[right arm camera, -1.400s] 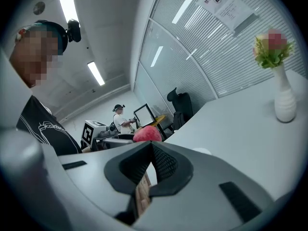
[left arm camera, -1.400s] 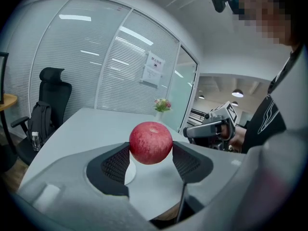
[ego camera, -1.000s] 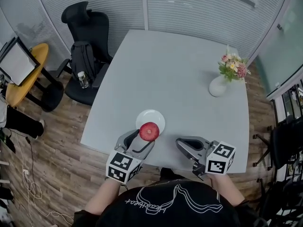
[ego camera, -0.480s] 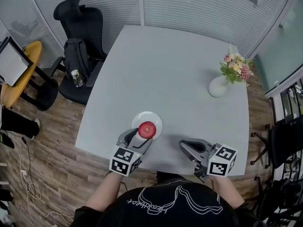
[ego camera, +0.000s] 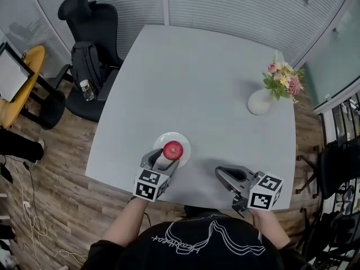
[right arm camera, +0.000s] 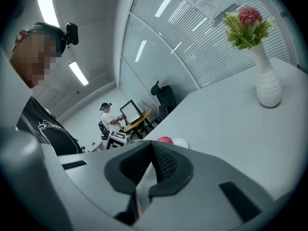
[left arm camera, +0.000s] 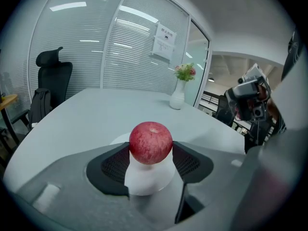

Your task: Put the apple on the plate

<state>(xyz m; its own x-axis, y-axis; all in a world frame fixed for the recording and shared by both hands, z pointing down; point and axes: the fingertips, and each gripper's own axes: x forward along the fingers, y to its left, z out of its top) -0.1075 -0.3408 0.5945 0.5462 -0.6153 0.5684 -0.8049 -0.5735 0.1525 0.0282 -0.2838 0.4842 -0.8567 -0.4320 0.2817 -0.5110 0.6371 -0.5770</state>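
Where the table [ego camera: 197, 83] meets its near left edge, the apple [ego camera: 173, 149] is clamped between the left gripper's [ego camera: 169, 157] jaws, directly over the white plate [ego camera: 183, 140]; contact with it unclear. Right gripper [ego camera: 223, 173]: jaws pressed together, empty, near front edge. Vase [ego camera: 259, 102] at far right edge; broad open tabletop between.

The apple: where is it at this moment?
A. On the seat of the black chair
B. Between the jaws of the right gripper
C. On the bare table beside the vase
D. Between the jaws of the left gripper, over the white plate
D: in the left gripper view the apple sits between the dark pads of the left gripper, with the white plate below it.
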